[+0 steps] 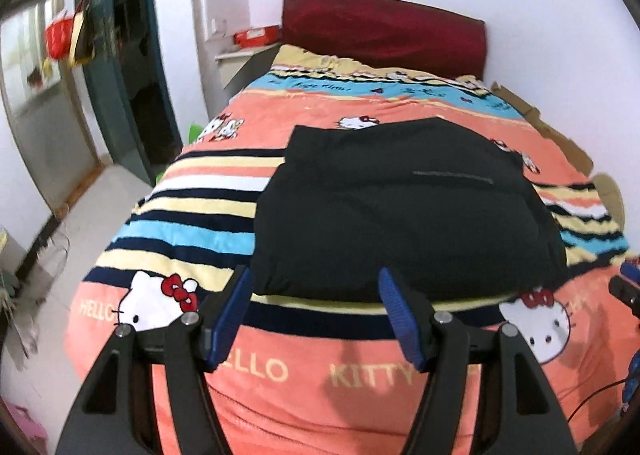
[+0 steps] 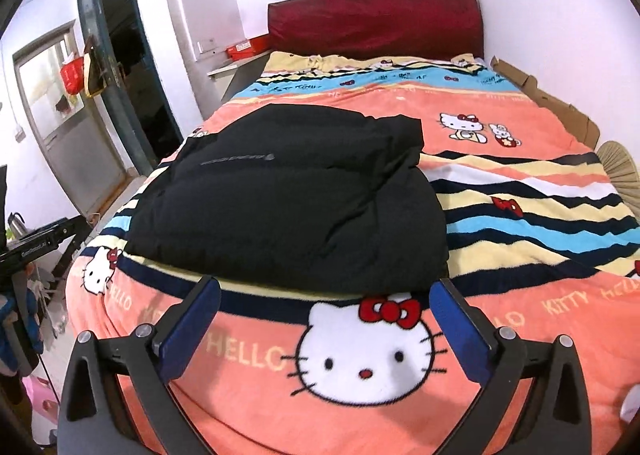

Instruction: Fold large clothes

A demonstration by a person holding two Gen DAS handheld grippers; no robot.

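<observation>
A black padded jacket [image 1: 404,211] lies folded into a thick bundle on the bed, a grey zip line across its top; the right wrist view shows the same jacket [image 2: 288,203]. My left gripper [image 1: 316,307] hangs open above the blanket just short of the bundle's near edge, blue pads apart with nothing between them. My right gripper [image 2: 326,315] stands wide open over the white cat print, also short of the bundle and holding nothing. The tip of the right gripper shows at the right edge of the left wrist view [image 1: 626,287].
The bed carries an orange striped cartoon-cat blanket [image 2: 520,195], with a dark red headboard [image 2: 372,21] at the far end. Cardboard [image 2: 560,111] lines the bed's right side. A dark green door [image 1: 116,67] and floor clutter are on the left.
</observation>
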